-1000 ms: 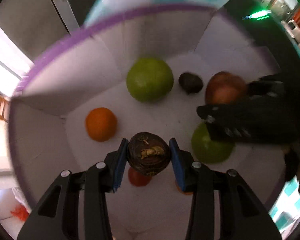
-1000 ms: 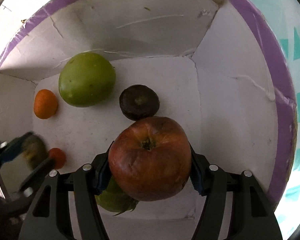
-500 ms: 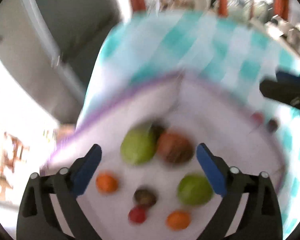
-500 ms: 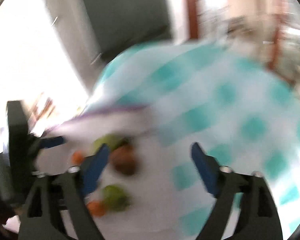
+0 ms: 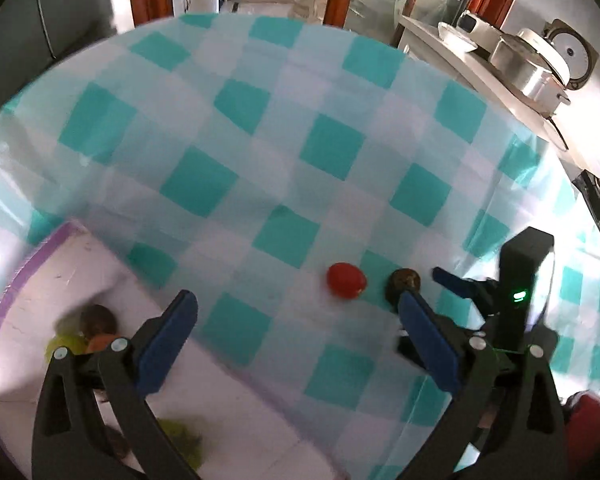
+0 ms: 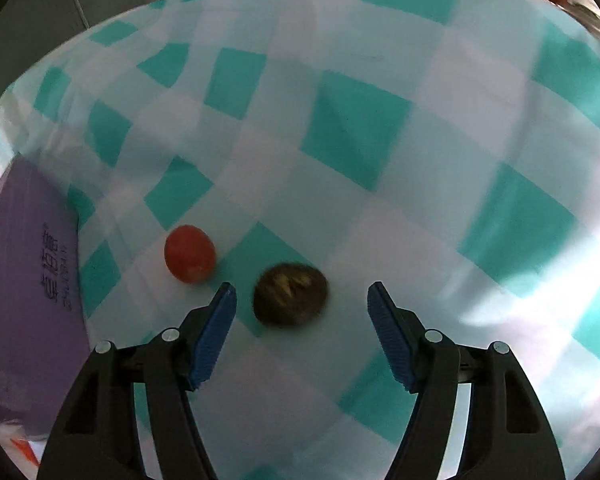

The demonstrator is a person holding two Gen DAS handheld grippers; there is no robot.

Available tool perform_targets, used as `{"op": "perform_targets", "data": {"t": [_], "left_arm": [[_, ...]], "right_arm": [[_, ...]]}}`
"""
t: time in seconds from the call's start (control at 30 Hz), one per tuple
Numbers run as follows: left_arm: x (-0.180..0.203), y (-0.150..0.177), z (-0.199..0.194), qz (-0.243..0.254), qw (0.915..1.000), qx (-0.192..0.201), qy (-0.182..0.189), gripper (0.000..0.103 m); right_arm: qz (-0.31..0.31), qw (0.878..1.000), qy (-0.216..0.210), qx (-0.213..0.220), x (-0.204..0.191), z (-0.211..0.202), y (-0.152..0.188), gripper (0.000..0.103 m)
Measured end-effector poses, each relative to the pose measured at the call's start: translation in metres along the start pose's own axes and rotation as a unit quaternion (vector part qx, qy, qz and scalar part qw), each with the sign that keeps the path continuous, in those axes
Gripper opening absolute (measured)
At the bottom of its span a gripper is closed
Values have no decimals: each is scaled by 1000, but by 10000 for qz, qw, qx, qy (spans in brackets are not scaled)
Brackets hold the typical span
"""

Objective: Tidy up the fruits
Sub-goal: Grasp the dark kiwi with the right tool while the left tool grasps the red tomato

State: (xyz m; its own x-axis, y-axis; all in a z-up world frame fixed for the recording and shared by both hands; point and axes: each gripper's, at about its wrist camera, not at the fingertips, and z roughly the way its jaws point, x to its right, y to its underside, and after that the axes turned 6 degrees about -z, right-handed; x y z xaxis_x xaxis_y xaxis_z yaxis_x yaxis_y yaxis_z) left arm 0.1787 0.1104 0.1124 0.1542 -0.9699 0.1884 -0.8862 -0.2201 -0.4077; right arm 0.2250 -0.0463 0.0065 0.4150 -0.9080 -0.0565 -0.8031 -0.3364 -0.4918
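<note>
Closing over the dark brown fruit (image 6: 291, 299), the right gripper (image 6: 302, 334) had its jaws partway in, the fruit lying between the blue pads (image 6: 214, 336) with clear gaps on both sides; nothing was held yet. Landmark taken: the purple-rimmed white box (image 5: 40, 264).

- Dark brown fruit: on the checked teal-and-white tablecloth (image 6: 356, 136), well to the right of the box, outside it. Skin looked wrinkled with a pale cracked patch on top. Kind not identifiable.
- Small red fruit (image 6: 189, 253): also on the cloth, between the box and the brown fruit, just beside the latter, not touching it.
- Inside the box: a brown fruit (image 5: 97, 319), something green and something orange, mostly hidden behind the left gripper's finger and blurred.
- Left gripper (image 5: 296, 344): jaws spread wide and opening, empty, hanging over the box's right edge and the cloth next to it.
- The right gripper also showed in the left wrist view, further right of the box, by the brown fruit.

Handling judgement: brown fruit likely light, rounded, skin dry enough not to slip, but possibly soft or overripe under the crack. Best hold across its widest middle, pads on the two opposite sides, gentle squeeze. It might roll toward the red fruit if one pad touched first.
</note>
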Motion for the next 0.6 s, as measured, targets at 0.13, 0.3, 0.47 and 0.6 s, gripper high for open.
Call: {"op": "perform_targets", "data": {"t": [0.13,0.3,0.47,0.6], "left_arm": [[11,-5,22,-45,9997,-166,-147,101],[30,-7,46,142,9985,-442,-277,102],[43,-18,65,-37,9948,-573,-844,101],[60,-24,83,-96,9908,-566,-1228,101]], "right_arm": [[-401,9989,225,121,-4,9,0,57],[-299,9989,275,231,2,-4,14,41],[497,9974,297,426,31,-36,39,41],[569,9968,295,481,37,-54,48,41]]}}
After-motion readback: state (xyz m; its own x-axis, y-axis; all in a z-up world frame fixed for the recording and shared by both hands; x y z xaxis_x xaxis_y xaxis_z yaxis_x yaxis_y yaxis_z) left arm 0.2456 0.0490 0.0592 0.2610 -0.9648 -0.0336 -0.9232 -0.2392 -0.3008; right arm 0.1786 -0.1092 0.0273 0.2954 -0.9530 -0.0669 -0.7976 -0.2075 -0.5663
